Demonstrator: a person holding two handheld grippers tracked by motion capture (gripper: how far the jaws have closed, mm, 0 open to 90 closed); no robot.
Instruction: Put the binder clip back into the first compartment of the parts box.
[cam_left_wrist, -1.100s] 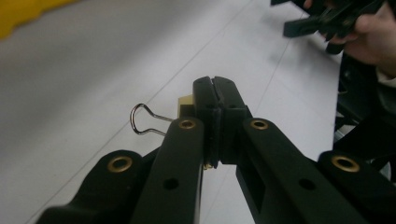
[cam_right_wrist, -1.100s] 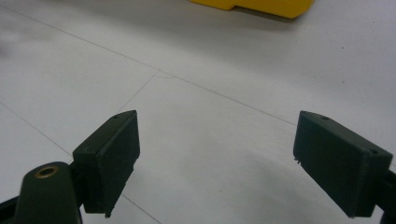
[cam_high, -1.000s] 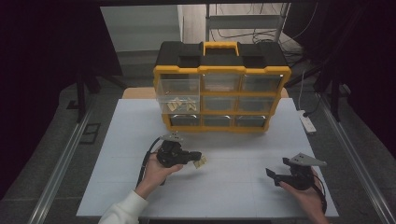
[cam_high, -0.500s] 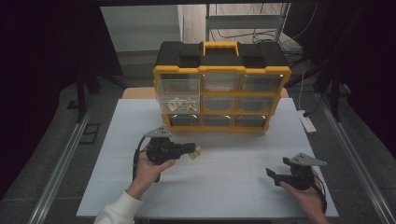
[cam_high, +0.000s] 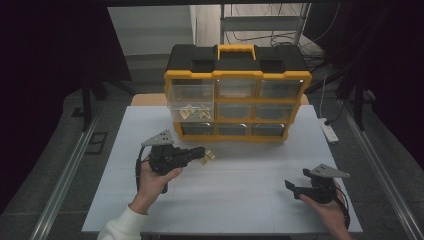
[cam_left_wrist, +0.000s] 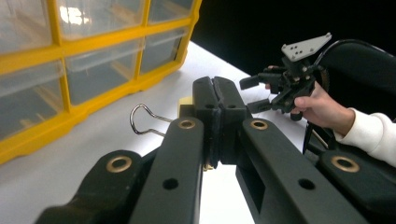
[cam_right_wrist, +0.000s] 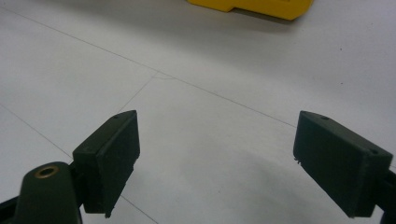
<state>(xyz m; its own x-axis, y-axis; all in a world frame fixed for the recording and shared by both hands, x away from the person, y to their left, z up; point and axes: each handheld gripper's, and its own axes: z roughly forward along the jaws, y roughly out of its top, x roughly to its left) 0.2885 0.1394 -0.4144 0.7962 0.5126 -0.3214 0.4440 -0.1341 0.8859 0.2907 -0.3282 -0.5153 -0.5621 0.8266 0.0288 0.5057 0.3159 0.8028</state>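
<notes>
My left gripper is held above the white table, left of centre. It is shut on a pale yellow binder clip. In the left gripper view the jaws are pressed together, and the binder clip's yellow body and wire loop stick out behind their left side. My right gripper sits low at the near right, open with nothing between its jaws. It also shows far off in the left gripper view.
A yellow and black drawer organizer stands at the back of the table. Its top-left clear drawer is pulled out and holds several similar clips. A white power strip lies at the table's right edge. Metal rails run along both sides.
My left gripper has carried the binder clip a little farther from the person, toward the organizer. The right gripper has stayed where it was.
</notes>
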